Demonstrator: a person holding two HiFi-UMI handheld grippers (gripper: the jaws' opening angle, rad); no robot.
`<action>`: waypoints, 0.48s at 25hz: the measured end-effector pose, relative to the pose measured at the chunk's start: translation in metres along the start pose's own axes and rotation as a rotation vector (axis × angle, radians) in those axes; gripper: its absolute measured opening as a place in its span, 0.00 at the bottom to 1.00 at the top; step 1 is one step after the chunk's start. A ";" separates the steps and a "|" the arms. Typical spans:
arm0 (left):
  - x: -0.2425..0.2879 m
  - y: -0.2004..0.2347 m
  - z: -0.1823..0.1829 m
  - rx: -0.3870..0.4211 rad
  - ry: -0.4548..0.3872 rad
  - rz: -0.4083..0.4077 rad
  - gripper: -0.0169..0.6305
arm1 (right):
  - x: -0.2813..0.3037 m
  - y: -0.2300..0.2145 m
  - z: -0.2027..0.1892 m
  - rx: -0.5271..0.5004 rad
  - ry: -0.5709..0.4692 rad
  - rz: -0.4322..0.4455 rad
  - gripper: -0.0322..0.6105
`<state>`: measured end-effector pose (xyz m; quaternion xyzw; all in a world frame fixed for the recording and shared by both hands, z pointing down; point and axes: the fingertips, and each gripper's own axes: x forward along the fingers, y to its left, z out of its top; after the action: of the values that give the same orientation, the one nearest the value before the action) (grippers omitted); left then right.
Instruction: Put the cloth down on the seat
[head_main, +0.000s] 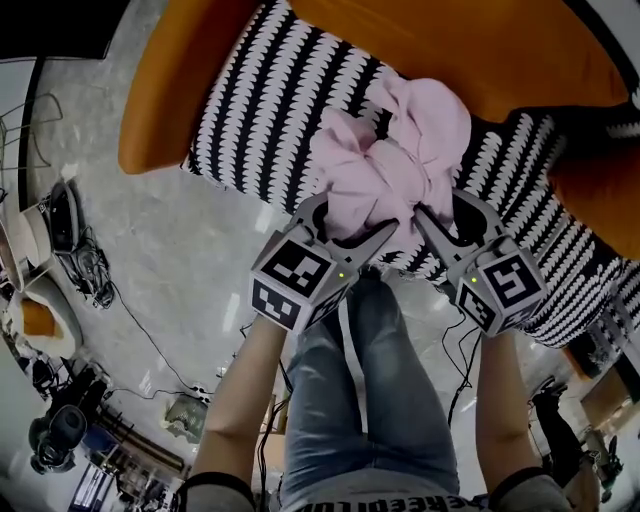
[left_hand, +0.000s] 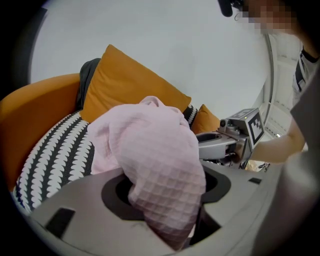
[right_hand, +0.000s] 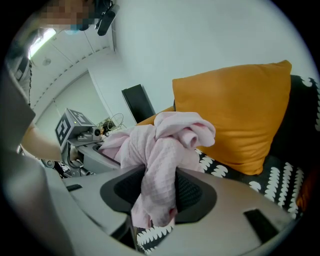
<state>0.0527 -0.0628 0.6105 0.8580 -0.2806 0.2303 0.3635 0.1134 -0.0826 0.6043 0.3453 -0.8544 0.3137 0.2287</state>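
Observation:
A crumpled pale pink cloth hangs bunched between my two grippers, over the black-and-white patterned seat of an orange sofa. My left gripper is shut on the cloth's left side; in the left gripper view the cloth fills the jaws. Shut on its right side is my right gripper, and in the right gripper view a twisted fold of the cloth runs down between the jaws. Whether the cloth's far end touches the seat I cannot tell.
An orange cushion leans at the back of the seat, and an orange armrest stands at the left. The person's legs in jeans stand against the seat's front edge. Cables and gear lie on the grey floor at left.

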 end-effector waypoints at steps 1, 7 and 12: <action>0.002 0.001 -0.001 0.003 0.008 -0.001 0.48 | 0.001 -0.002 -0.002 0.005 0.002 -0.003 0.35; 0.017 0.006 -0.009 -0.002 0.054 -0.004 0.48 | 0.006 -0.013 -0.015 0.014 0.040 -0.026 0.35; 0.026 0.009 -0.019 0.002 0.068 -0.002 0.48 | 0.010 -0.018 -0.027 0.014 0.057 -0.047 0.35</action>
<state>0.0622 -0.0618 0.6427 0.8503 -0.2670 0.2591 0.3724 0.1245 -0.0790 0.6362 0.3580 -0.8371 0.3236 0.2578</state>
